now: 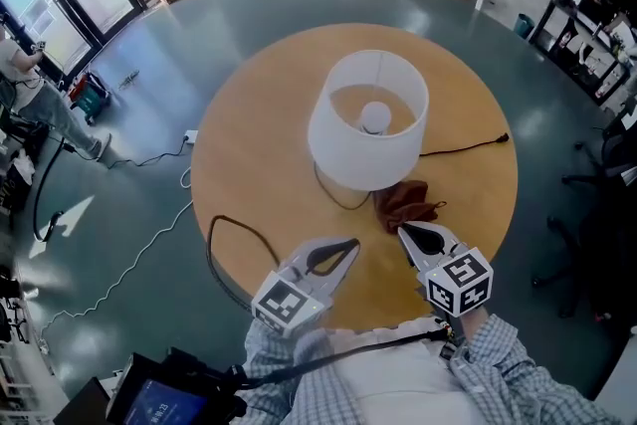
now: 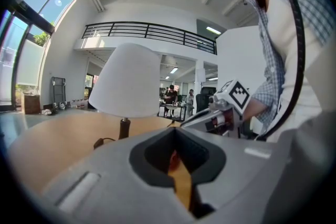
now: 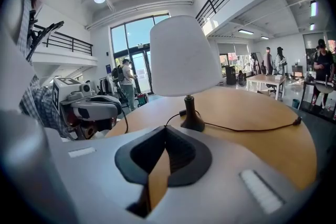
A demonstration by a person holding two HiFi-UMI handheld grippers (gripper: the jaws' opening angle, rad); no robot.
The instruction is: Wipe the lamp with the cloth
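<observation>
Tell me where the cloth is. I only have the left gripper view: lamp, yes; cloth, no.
Observer: The cloth lies crumpled on the table, beside the lamp base, just ahead of the right tongs.
Operator: Are those tongs holding any of it?
Observer: No. The right gripper view shows them shut with nothing between them.
Operator: Where does the lamp's cord go?
Observer: The cord runs across the table to the head view's right; its plug lies loose near the edge.

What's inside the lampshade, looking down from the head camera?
A round white bulb shows through the lampshade's open top. From above, the shade covers the stem and base; the right gripper view shows the dark base on the table.
</observation>
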